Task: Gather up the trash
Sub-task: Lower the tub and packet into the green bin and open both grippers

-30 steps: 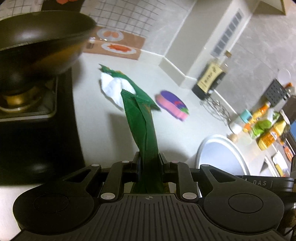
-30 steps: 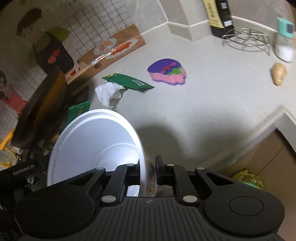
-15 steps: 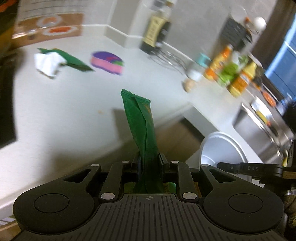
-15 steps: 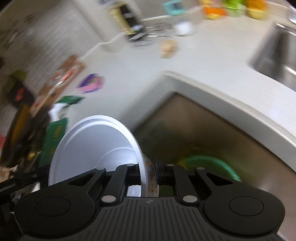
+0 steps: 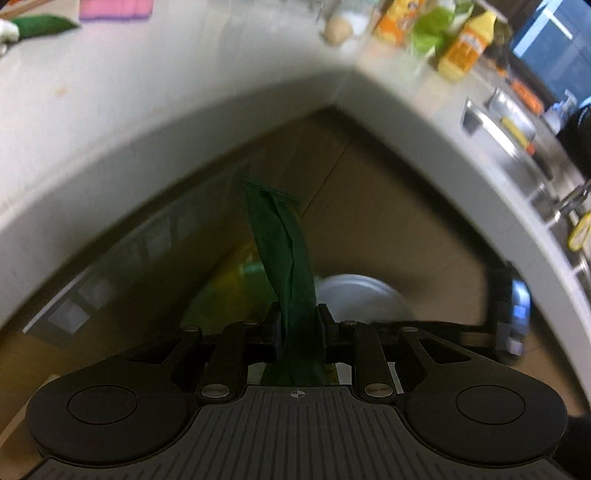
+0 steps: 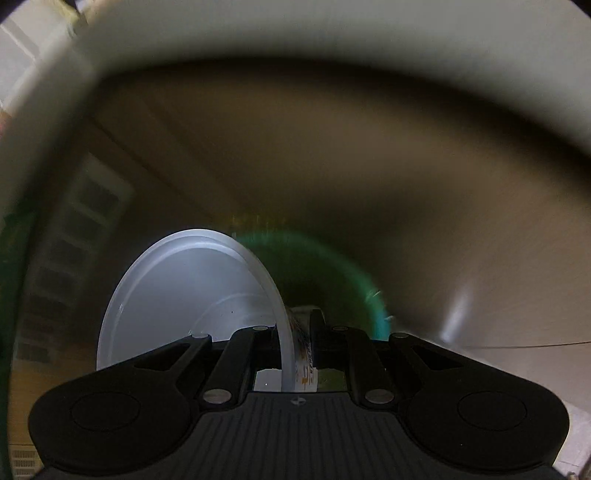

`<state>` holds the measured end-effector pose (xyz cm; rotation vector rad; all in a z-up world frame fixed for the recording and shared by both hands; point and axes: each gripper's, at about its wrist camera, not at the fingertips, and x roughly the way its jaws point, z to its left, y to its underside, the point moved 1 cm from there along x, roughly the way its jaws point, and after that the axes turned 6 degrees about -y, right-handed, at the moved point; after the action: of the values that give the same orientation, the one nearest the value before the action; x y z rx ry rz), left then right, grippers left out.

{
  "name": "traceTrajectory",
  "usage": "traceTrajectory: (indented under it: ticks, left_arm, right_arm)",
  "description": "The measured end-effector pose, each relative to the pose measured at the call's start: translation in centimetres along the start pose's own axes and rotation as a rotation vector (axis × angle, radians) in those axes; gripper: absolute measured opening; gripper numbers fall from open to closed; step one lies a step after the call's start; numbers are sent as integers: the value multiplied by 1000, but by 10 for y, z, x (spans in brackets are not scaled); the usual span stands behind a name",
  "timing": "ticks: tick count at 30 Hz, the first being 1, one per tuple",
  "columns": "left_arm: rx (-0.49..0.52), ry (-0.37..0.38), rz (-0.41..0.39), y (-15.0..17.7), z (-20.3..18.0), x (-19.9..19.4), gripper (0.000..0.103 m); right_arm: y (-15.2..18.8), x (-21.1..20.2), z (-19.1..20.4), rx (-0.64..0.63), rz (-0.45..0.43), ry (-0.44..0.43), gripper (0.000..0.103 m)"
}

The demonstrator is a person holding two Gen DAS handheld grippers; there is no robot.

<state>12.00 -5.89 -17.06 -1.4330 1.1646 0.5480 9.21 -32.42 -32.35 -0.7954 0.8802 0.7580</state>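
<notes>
Both of your claws have dropped from above the table to below its rim since a second ago, and the stove pan and most of the tabletop litter have slipped out of view. Your left claw (image 5: 298, 325) is pinching the green wrapper (image 5: 282, 251), which stands up twisted between the fingers against the brown cabinet panels (image 5: 388, 206) under the table's inner corner. Your right claw (image 6: 297, 330) is clamped on the wall of the white foam bowl (image 6: 184, 291), one finger inside the bowl and one outside on its printed side; from the left view that same bowl (image 5: 360, 297) shows just to the right of the wrapper. Beyond and below the bowl you can see a green-rimmed bin (image 6: 347, 280) (badly blurred, so its contents cannot be made out), and the left view shows a yellow-green smear (image 5: 229, 291) in the same area. Up on the table (image 5: 147, 92), another green wrapper (image 5: 44, 24) lies at the far left edge with a pink and purple object (image 5: 116, 7) near it, well apart from both claws. Orange and yellow bottles (image 5: 461, 44) stand along the back, and a metal sink (image 5: 517, 147) sits off to the right.
</notes>
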Motion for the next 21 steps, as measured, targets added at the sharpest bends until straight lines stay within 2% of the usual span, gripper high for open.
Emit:
traceTrajectory:
  ticks: [4, 5, 7, 8, 12, 15, 19, 20, 21]
  left_arm:
    - [6, -13, 24, 14, 11, 8, 23]
    - [7, -16, 32, 16, 14, 9, 23]
    - [11, -20, 50, 22, 19, 12, 23]
    - [14, -22, 58, 22, 20, 15, 23]
    - [8, -9, 85, 27, 22, 29, 23]
    - [2, 4, 109, 28, 19, 43, 23]
    - [1, 23, 117, 27, 13, 54, 23]
    - [4, 27, 119, 26, 11, 56, 23]
    - [10, 31, 123, 26, 9, 57, 23]
  right_arm:
    - [11, 83, 4, -28, 76, -34, 11]
    - [15, 103, 3, -34, 118, -7, 13]
    - [24, 129, -3, -11, 182, 61, 23]
    - [29, 131, -6, 5, 188, 76, 30]
    - [49, 94, -8, -4, 131, 76, 41]
    - [62, 58, -25, -12, 81, 85, 47]
    - [62, 36, -39, -27, 7, 80, 47]
    - [59, 36, -40, -27, -2, 70, 44]
    - [55, 39, -39, -23, -7, 42, 33]
